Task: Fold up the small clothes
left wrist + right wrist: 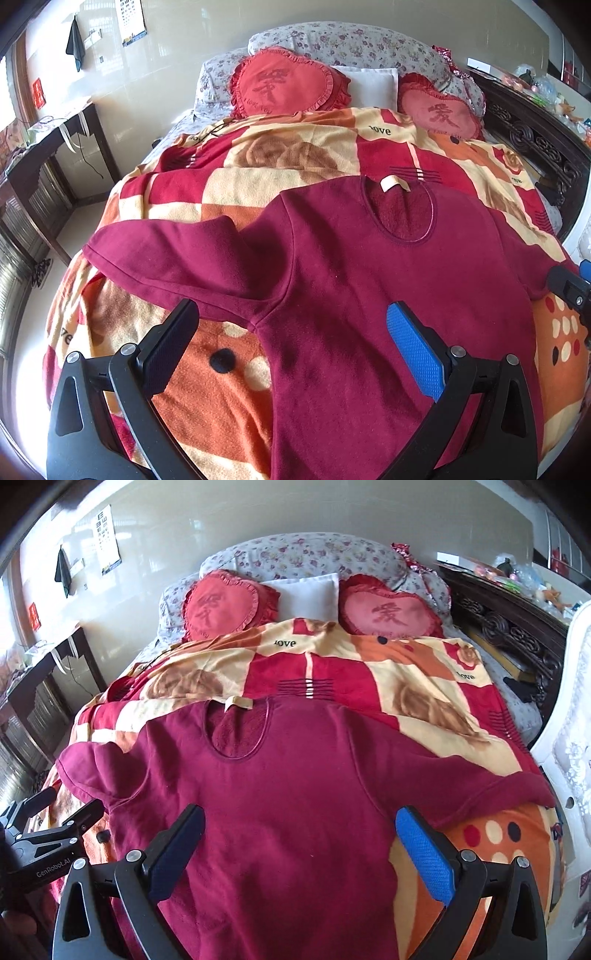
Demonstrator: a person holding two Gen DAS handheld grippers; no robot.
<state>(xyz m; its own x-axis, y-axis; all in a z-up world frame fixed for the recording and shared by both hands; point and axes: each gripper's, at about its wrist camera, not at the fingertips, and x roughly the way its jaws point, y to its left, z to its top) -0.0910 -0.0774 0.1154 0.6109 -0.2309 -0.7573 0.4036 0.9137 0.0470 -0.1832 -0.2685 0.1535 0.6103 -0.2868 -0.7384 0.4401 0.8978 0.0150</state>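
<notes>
A dark red long-sleeved top lies face up and spread flat on a patterned blanket covering the bed, neckline toward the pillows, a pale label showing inside the collar. Two red heart-shaped cushions and a white pillow rest against the floral bolster at the head.

The left wrist view shows the garment's left sleeve lying outward with its end folded back. It also shows a dark side table against the wall, and the right hand-held gripper only partly, at the frame's right edge. The right wrist view shows the other sleeve stretched toward the bed's edge, and a white carved furniture piece beside the bed.

The left hand-held gripper hangs over the left armpit area, jaws spread wide, nothing between them. The right hand-held gripper hangs over the lower torso, jaws likewise wide and empty, the blue pad near the right armpit. Whether either one touches the fabric cannot be told.
</notes>
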